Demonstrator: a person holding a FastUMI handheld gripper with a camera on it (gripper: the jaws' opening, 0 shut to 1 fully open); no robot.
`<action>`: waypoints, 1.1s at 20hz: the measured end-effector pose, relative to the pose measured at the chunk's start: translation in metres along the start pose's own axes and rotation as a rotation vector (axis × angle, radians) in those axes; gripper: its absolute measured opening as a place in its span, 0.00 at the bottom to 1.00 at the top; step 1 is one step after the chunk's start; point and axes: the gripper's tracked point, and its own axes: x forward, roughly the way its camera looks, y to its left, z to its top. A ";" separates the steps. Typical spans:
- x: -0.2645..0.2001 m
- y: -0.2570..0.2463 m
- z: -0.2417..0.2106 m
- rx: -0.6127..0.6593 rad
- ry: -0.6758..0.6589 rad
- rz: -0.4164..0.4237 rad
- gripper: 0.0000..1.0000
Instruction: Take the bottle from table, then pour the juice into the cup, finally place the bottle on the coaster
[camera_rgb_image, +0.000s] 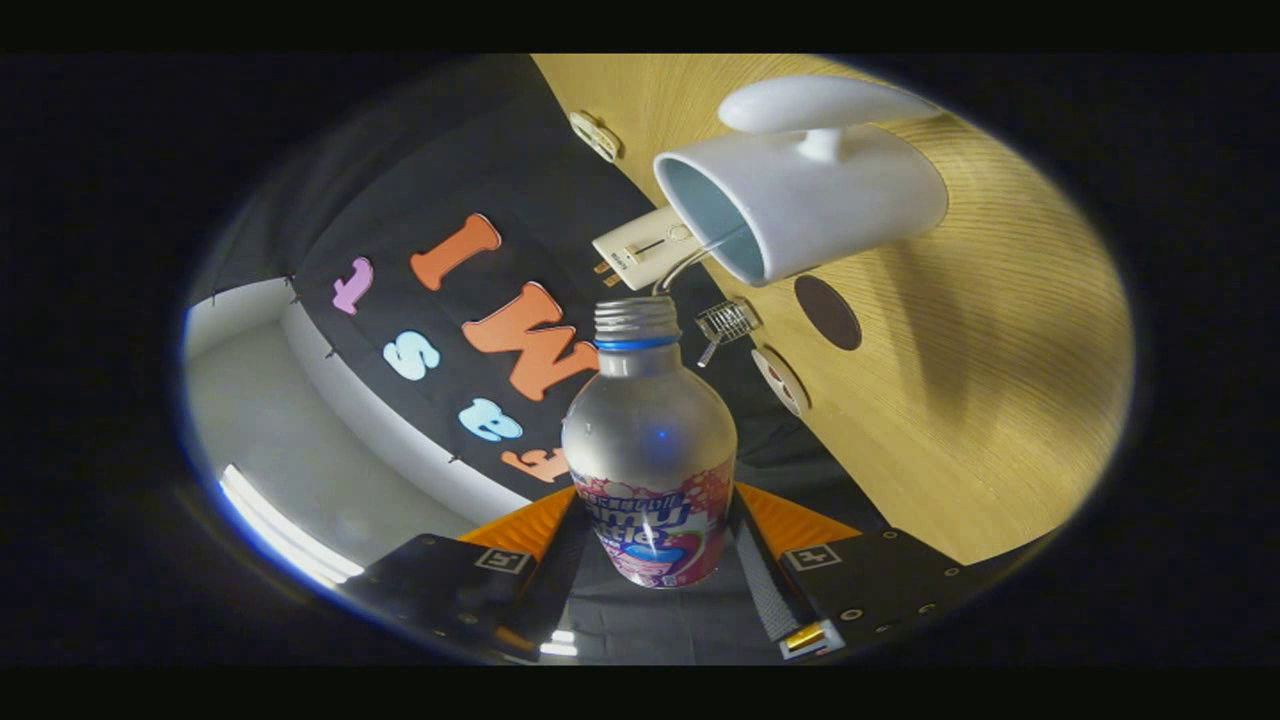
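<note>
A wood-grain surface (1000, 330) is filling the far side of the tilted scene, catching warm light and carrying soft shadows across its grain. Beyond its edge, the booth's black cloth wall (420, 180) is hanging in folds. Past the cloth, a pale wall or ceiling panel (290, 400) is showing, though the distortion is making it hard to tell which. A bright strip of light (285, 535) is glowing along it.

bottle (648, 440): clear glossy plastic | cup (800, 205): smooth glossy ceramic | table (1000, 330): matt wood grain
</note>
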 end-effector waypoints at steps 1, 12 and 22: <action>0.001 0.002 0.000 0.004 0.001 0.004 0.76; 0.001 0.005 0.000 0.051 0.007 0.015 0.77; 0.000 0.005 0.003 0.070 0.001 0.017 0.77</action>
